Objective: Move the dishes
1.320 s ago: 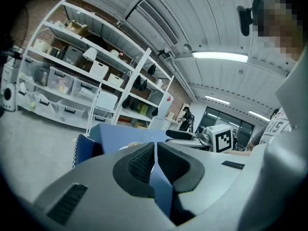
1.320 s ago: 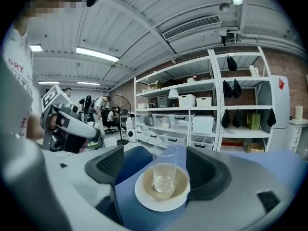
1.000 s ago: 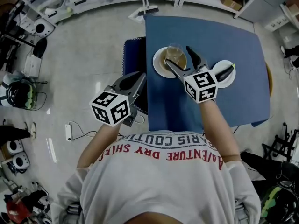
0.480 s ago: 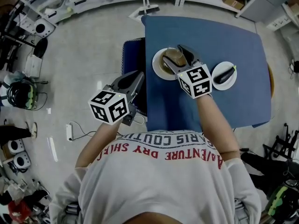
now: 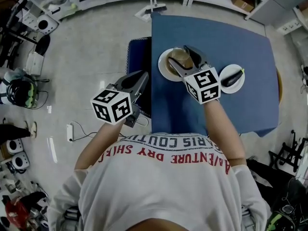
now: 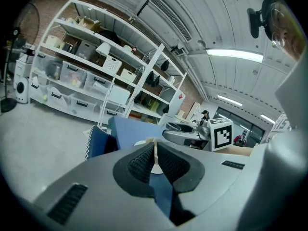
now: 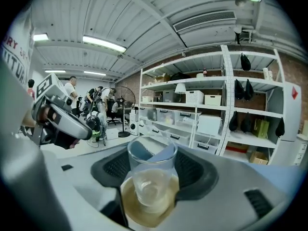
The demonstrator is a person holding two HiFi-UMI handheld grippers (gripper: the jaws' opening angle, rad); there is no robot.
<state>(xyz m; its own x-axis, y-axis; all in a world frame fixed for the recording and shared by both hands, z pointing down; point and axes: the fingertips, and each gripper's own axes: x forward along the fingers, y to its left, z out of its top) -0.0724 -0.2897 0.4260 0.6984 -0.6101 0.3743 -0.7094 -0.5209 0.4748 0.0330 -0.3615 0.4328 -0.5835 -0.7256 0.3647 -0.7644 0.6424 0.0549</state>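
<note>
The right tool [image 5: 181, 57] grips the glass [image 7: 151, 177] standing on a plate [image 5: 164, 71] near the desk [image 5: 216, 37]'s left edge. The left tool [image 6: 155, 159], clenched empty, hangs beyond that edge; the shirt print [image 5: 192, 160] reads partly "AVENTURE DRY"

A lab-cum-storeroom: white shelving [image 7: 202, 114] stacked with storage bins [image 6: 72, 73], ceiling strip lights [image 7: 103, 44], people at workstations beyond.

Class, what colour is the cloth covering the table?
The tablecloth is blue; clearest in the head view.
</note>
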